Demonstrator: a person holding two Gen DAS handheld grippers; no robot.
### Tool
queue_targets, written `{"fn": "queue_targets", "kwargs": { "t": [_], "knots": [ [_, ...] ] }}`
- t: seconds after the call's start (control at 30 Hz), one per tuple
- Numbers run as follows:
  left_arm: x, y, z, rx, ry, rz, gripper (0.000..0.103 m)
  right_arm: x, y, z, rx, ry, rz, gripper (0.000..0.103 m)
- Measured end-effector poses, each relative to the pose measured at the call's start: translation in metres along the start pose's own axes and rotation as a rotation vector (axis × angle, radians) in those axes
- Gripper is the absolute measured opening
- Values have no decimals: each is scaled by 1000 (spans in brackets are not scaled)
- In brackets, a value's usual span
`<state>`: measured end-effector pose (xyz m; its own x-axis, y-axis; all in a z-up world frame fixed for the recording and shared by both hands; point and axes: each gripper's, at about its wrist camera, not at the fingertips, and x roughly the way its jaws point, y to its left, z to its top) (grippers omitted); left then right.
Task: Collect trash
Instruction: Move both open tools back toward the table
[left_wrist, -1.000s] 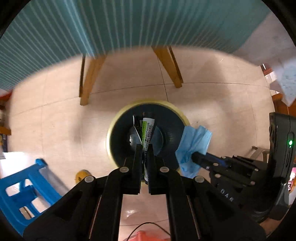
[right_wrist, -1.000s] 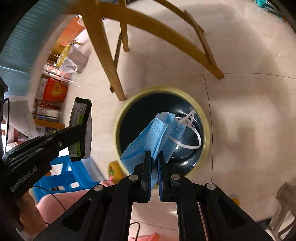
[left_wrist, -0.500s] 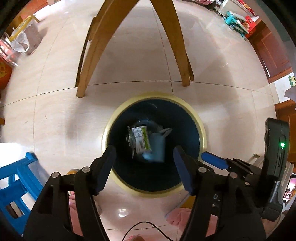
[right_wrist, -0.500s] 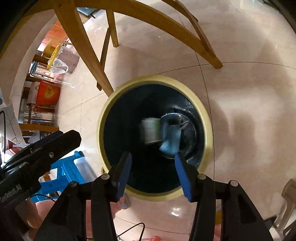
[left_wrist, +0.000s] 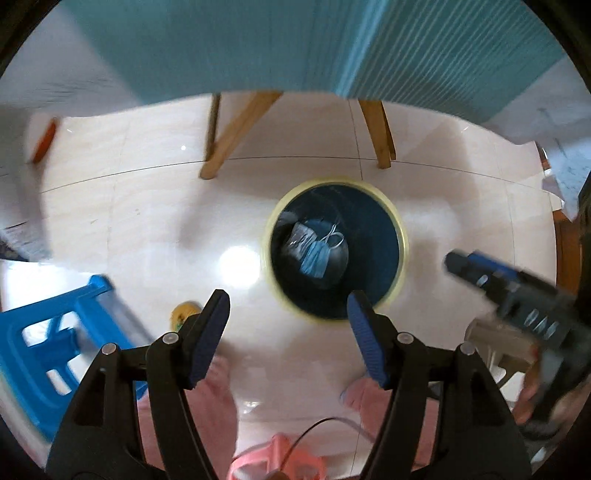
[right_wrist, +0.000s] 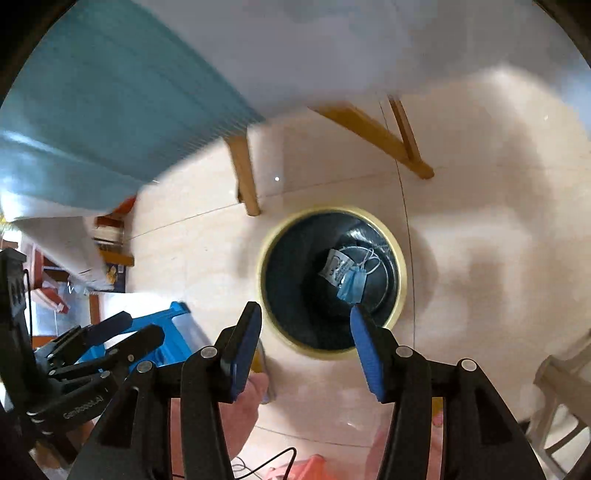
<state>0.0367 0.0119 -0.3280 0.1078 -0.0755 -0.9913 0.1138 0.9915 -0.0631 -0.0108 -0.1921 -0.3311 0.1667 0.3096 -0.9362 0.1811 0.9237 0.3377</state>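
Pale floor tiles surround the bin (left_wrist: 402, 236), where the blue mask (left_wrist: 314, 260) and wrapper (left_wrist: 298, 236) already lie; both grippers (left_wrist: 286, 314) (right_wrist: 304, 332) have jaws apart, empty, so lift away cleanly for more trash.

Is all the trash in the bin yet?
Done: the blue mask and the wrapper lie at the bottom of the bin. In hand: nothing; the left claw and right claw are both open and empty. Left: no other trash shows on the floor here.
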Motion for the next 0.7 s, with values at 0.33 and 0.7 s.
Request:
{"fn": "queue_targets", "kwargs": {
  "t": [0.33,0.7],
  "knots": [
    [-168,31,21,50,-173,31,63,-142,89,9,-69,-63,25,51],
    [-321,35,107,122,-466,3,63,-271,167,64,-143,-297,0,53]
  ]
}}
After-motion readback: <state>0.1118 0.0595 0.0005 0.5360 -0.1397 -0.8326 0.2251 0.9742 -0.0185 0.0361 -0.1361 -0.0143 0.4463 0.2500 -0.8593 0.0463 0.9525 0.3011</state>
